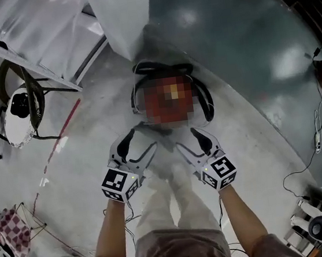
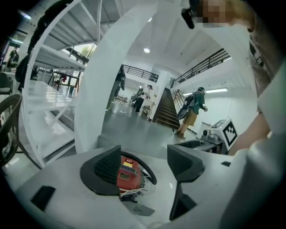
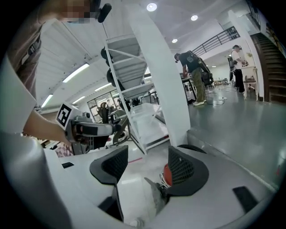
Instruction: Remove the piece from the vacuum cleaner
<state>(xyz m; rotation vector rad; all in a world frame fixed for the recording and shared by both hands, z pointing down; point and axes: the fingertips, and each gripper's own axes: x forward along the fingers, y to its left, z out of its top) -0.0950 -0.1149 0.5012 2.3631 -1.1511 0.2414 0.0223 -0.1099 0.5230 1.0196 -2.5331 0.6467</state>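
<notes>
The red vacuum cleaner [image 1: 169, 98] lies on the grey floor in front of me, ringed by its black hose [image 1: 205, 99]; a mosaic patch covers most of its body in the head view. My left gripper [image 1: 139, 144] and right gripper [image 1: 188, 140] hover side by side just short of it, both open and empty. In the left gripper view the red body [image 2: 127, 174] with its yellow label and white cord shows between the open jaws of the left gripper [image 2: 145, 157]. In the right gripper view only a red sliver of the vacuum cleaner [image 3: 166, 175] peeks past the right jaw of the right gripper [image 3: 147, 163].
A white column [image 1: 126, 13] rises just behind the vacuum cleaner. A white metal rack [image 1: 27, 31] and a round machine with a dark hose [image 1: 21, 107] stand at the left. Cables [image 1: 319, 134] trail over the floor at the right. People stand far off near a staircase [image 2: 166, 112].
</notes>
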